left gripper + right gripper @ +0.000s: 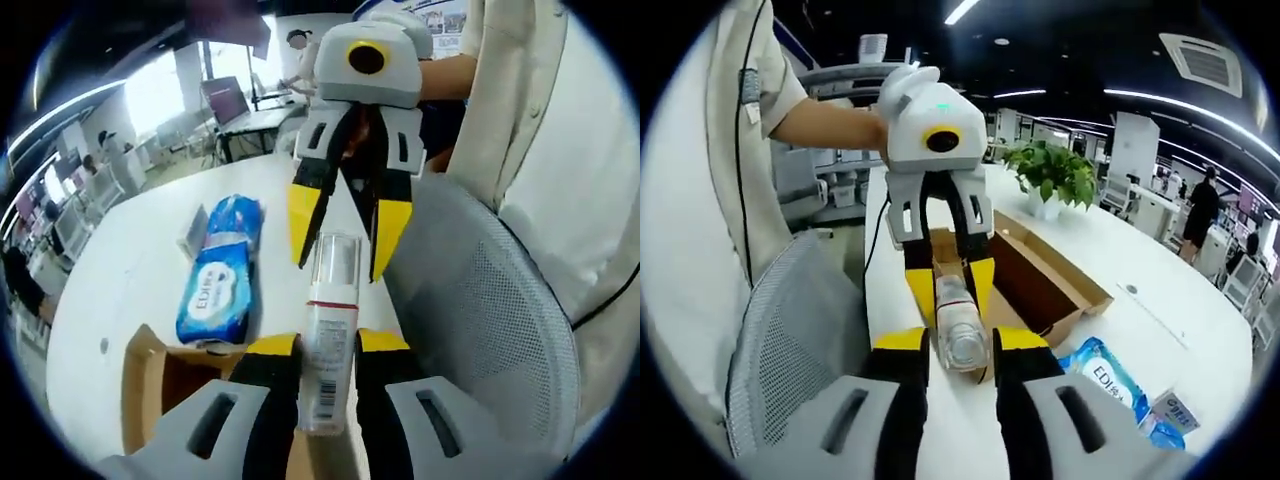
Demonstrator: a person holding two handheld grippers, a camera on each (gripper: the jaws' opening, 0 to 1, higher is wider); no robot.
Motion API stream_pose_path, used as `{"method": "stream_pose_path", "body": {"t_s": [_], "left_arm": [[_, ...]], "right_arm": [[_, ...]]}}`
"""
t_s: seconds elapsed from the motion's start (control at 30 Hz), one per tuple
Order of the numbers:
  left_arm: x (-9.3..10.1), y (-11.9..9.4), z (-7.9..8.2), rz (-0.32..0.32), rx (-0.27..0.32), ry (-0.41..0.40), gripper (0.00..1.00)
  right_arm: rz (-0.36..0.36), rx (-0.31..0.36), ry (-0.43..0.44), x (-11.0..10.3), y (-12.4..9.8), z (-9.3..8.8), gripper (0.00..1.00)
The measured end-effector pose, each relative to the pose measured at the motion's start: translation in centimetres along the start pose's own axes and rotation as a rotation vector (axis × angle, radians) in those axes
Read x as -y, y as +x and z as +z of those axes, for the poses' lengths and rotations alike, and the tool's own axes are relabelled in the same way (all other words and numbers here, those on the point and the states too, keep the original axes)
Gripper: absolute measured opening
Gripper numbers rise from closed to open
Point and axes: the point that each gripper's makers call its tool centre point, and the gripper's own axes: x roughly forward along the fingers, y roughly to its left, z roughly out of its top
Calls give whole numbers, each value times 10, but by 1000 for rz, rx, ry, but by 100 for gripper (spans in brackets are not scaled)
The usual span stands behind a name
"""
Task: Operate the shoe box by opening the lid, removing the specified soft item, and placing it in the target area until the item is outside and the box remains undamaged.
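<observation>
Bottle [327,340]: clear glossy plastic w/ paper label. Shoe box [1040,275]: brown matt cardboard, plain inside. Tissue pack [220,270]: blue shiny plastic film, crinkled. Table [130,260]: white, smooth, slight sheen. Chair back [490,320]: grey mesh cloth. Left tongs [328,345] & right tongs [960,340]: smooth plastic, yellow tips, black & grey bodies.

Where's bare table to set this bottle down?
Free: the white table beyond the open box, toward the plant. Also bare left of the blue pack. Crowded: the near edge by the chair, where both tongs grip the bottle.
</observation>
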Motion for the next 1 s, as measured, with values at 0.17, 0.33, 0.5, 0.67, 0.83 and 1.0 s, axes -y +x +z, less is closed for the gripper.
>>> {"method": "stream_pose_path", "body": {"t_s": [0.17, 0.33, 0.5, 0.67, 0.83, 1.0], "left_arm": [[0, 1, 4, 2, 24, -2, 18], [-1, 4, 3, 6, 27, 4, 19], [-1, 7, 1, 5, 22, 4, 19], [-1, 10, -1, 9, 29, 1, 19], [-2, 12, -2, 22, 32, 9, 20], [-3, 12, -2, 34, 32, 16, 20]], "right_arm": [[-3, -7, -28, 2, 0, 1, 19], [2, -13, -56, 1, 0, 2, 18], [2, -32, -83, -1, 2, 1, 17], [-1, -57, -87, 0, 3, -1, 16], [3, -79, -90, 1, 3, -4, 16], [6, -89, -76, 3, 4, -4, 16]]}}
